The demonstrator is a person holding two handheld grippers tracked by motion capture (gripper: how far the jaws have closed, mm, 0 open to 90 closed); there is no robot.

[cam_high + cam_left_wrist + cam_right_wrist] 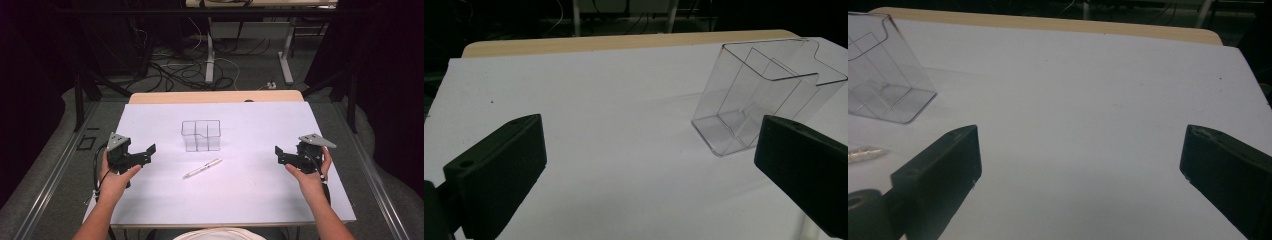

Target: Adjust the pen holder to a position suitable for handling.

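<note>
Both grippers hovered with jaws apart, nothing between them, either side of the clear holder.

The left gripper [145, 152] sat well to the left of the clear holder [201, 135], the right gripper [281, 154] well to its right, each held in a hand over the white table [250, 190]. The pen [202, 168] lay on the table just in front of the holder, slanted, untouched, roughly midway between the two grippers.

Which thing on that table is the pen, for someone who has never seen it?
Start at the white table and find the clear plastic holder standing near its middle. Just in front of it, toward the person, lies the pen, flat and slanted. It is slim and silvery-white, the one loose thing lying down.
</note>
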